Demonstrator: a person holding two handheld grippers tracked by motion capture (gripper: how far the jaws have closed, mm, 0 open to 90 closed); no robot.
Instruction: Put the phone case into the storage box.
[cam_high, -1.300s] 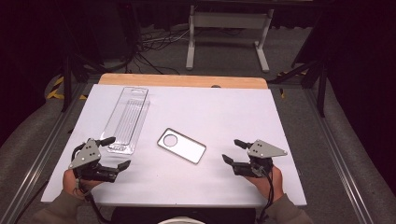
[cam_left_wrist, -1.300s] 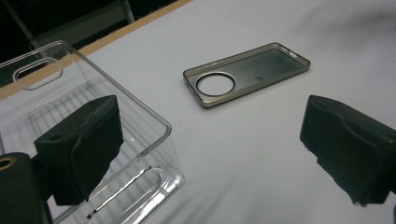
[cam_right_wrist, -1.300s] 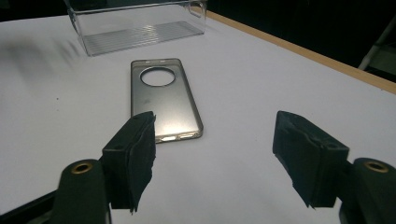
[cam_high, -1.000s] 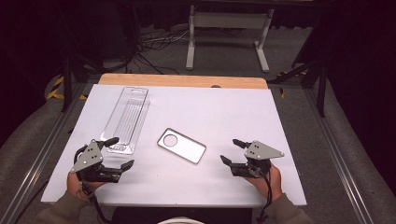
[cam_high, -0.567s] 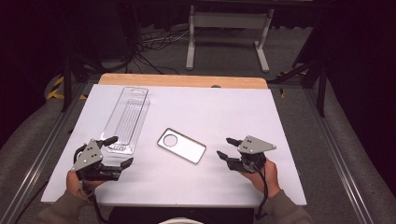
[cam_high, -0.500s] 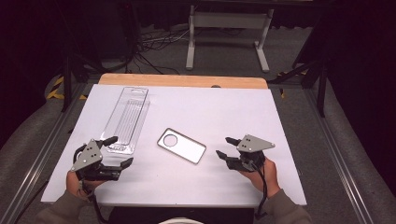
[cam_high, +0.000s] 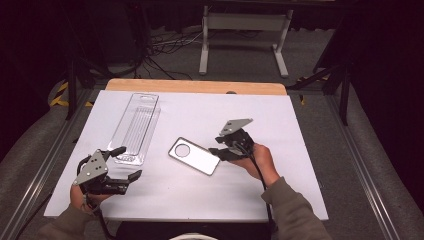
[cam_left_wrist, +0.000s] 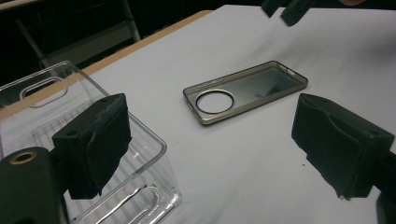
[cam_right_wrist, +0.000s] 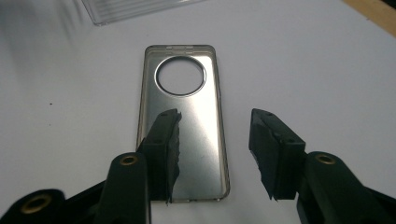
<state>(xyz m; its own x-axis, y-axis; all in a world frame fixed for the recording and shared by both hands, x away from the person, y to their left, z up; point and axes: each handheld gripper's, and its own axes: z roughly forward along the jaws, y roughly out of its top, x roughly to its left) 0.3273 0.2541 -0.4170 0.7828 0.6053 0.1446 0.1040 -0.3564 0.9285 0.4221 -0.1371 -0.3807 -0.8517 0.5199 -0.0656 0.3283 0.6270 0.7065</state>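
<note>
A smoky clear phone case (cam_high: 194, 155) (cam_left_wrist: 245, 91) (cam_right_wrist: 191, 107) with a round camera hole lies flat at the middle of the white table (cam_high: 200, 110). My right gripper (cam_high: 216, 147) (cam_right_wrist: 215, 116) hovers at the case's near right end. Its jaws have just been closing and still stand apart. In the right gripper view one finger is over the case and the other over bare table, and neither pad presses on it. My left gripper (cam_high: 127, 162) (cam_left_wrist: 210, 144) sits at the front left, open wide and holding nothing.
A long clear plastic package (cam_high: 135, 127) (cam_left_wrist: 42, 88) (cam_right_wrist: 135, 9) lies at the left, just beyond my left gripper. A wooden strip (cam_high: 195, 86) edges the table's far side. Beyond it are a stand and cables on the floor.
My right gripper has moved left and away from the front edge, up to the phone case, with its jaws drawn closer together. The left gripper has stayed put.
</note>
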